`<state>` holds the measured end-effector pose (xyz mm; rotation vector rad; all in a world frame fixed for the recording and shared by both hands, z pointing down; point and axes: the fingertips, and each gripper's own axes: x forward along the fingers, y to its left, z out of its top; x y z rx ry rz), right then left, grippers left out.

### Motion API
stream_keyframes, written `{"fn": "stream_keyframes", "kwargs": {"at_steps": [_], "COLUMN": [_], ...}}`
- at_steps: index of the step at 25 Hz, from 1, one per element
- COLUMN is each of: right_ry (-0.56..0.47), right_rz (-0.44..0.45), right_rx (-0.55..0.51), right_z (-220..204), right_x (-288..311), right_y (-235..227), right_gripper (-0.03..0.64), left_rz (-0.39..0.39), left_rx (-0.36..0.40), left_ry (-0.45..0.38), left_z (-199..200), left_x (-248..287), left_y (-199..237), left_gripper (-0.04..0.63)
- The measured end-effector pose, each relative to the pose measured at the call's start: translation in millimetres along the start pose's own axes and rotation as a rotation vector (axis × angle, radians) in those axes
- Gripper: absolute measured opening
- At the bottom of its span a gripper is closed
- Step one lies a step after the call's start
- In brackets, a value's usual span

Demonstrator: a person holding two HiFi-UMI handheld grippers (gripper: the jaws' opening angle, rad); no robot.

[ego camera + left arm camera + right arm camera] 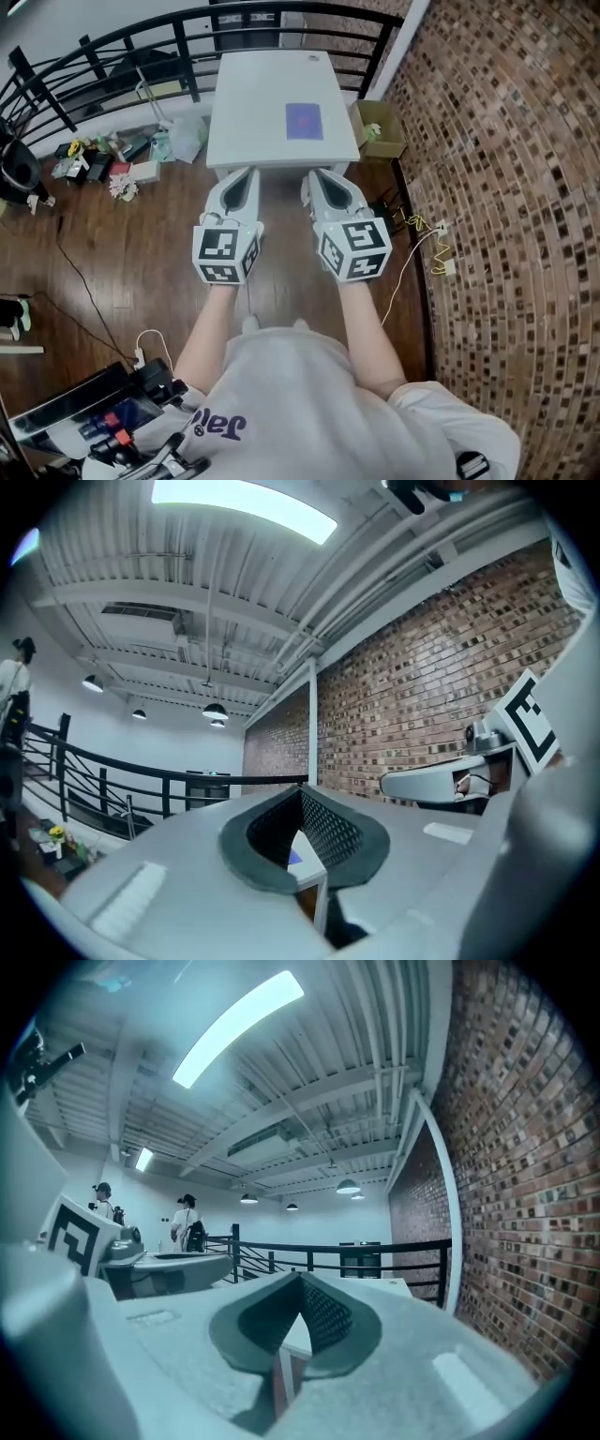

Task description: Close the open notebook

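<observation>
Flat purple notebook [304, 121] (squarish) on smooth white rectangular table [253, 103].

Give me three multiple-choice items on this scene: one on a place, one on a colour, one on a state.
1. The notebook lies: A on the table; B on the floor; C in the cardboard box.
2. The notebook's cover is: A red; B purple; C green.
3. The left gripper is: A wide open; B shut on the notebook; C shut, empty.
Answers: 1 A, it rests on the tabletop; 2 B, it shows as a purple patch in the head view; 3 C, its jaws meet with nothing between them.
</observation>
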<state>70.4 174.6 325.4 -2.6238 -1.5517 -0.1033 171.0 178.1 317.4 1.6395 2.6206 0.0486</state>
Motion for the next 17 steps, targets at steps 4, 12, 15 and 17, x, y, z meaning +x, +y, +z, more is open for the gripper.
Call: {"fn": "stream_keyframes", "kwargs": {"at_steps": [4, 12, 15, 17], "right_ry": [0.005, 0.011, 0.011, 0.009], "right_rz": [0.007, 0.009, 0.007, 0.006], "right_rx": [-0.016, -0.029, -0.026, -0.024], "right_z": [-1, -4, -5, -5], "right_x": [5, 12, 15, 16], "right_y": [13, 15, 8, 3], "right_gripper": [-0.008, -0.008, -0.008, -0.008], "left_rz": [0.02, 0.029, 0.028, 0.029], "left_rx": [-0.012, -0.033, -0.034, -0.036], "left_ry": [-0.006, 0.009, 0.011, 0.013], "left_z": [0, -18, -21, -23], "left_x": [-6, -8, -3, 2], "left_y": [13, 23, 21, 20], "left_gripper": [0.017, 0.017, 0.017, 0.017]}}
